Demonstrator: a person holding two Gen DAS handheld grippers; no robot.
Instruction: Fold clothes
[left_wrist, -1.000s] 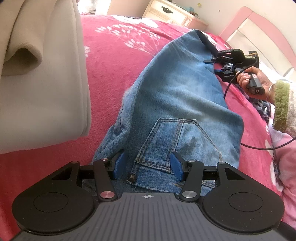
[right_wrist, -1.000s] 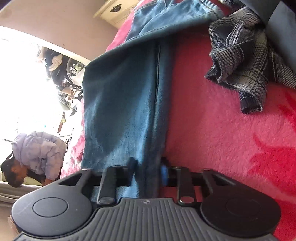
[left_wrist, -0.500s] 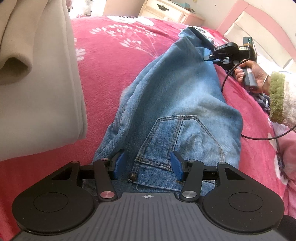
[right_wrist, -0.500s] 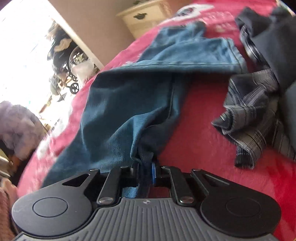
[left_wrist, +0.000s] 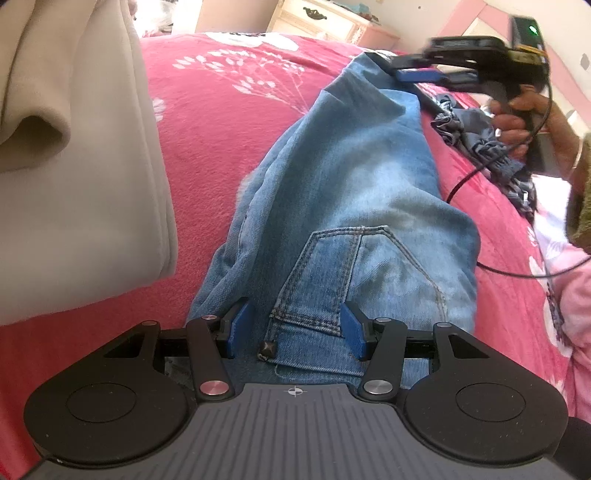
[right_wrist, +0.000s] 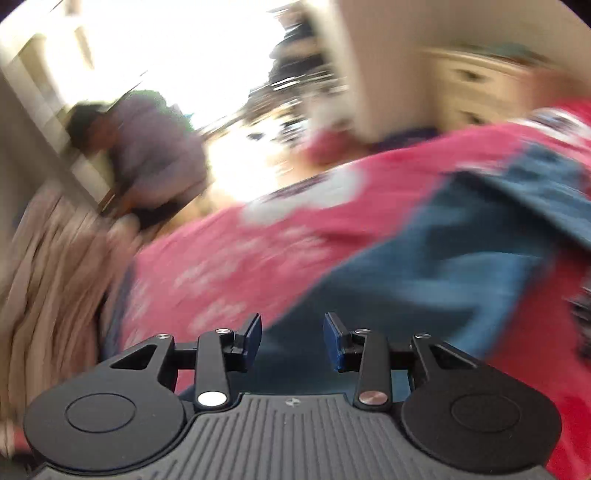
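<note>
The blue jeans lie folded on the pink bed. My left gripper has its jaws spread around the waist. My right gripper jaws are opening, nothing pinched.

Jeans: faded light blue, tan pocket stitching. Blanket: magenta-pink, white floral print. Folded garment, upper left of frame: cream. Crumpled cloth, upper right: grey-blue plaid. Gripper pads: blue.

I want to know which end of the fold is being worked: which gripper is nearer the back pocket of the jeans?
Left. The left gripper straddles the back pocket at the waistband end of the jeans. The right gripper, jaws opening, is off at the far leg end.
</note>
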